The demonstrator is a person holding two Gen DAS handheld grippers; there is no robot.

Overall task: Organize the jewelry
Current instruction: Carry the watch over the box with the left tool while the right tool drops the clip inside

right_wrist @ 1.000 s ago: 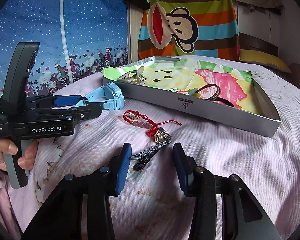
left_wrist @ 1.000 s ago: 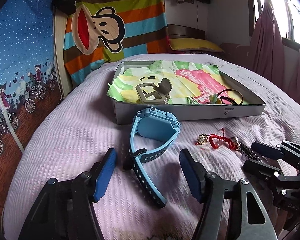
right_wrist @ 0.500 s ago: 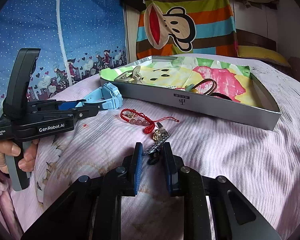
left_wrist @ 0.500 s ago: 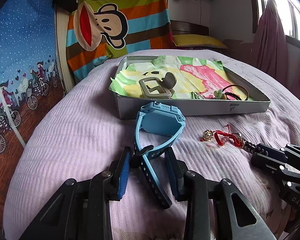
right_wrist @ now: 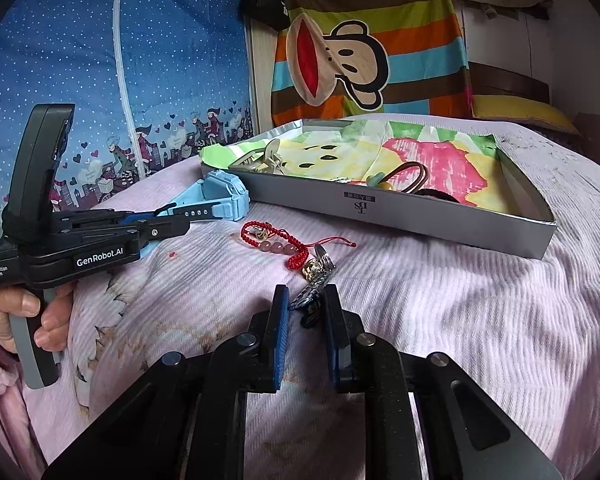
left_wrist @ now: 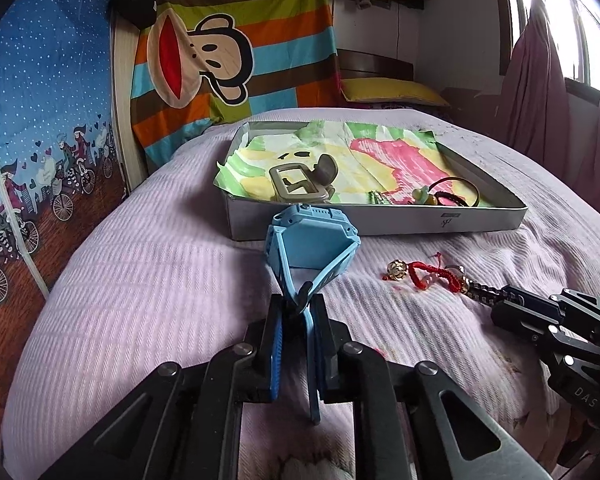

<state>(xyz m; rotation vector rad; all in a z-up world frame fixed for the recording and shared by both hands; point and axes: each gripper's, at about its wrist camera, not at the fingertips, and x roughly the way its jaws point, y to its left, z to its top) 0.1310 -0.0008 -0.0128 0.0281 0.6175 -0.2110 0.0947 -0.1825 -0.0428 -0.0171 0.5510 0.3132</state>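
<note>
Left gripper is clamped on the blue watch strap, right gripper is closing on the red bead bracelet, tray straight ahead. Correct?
Not quite. In the right wrist view the right gripper closes on the dark metal chain; the red bead bracelet lies untouched ahead.

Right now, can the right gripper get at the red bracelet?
Probably not yet: the right gripper is shut on the dark chain. The red bracelet lies just ahead, nothing covering it.
</note>
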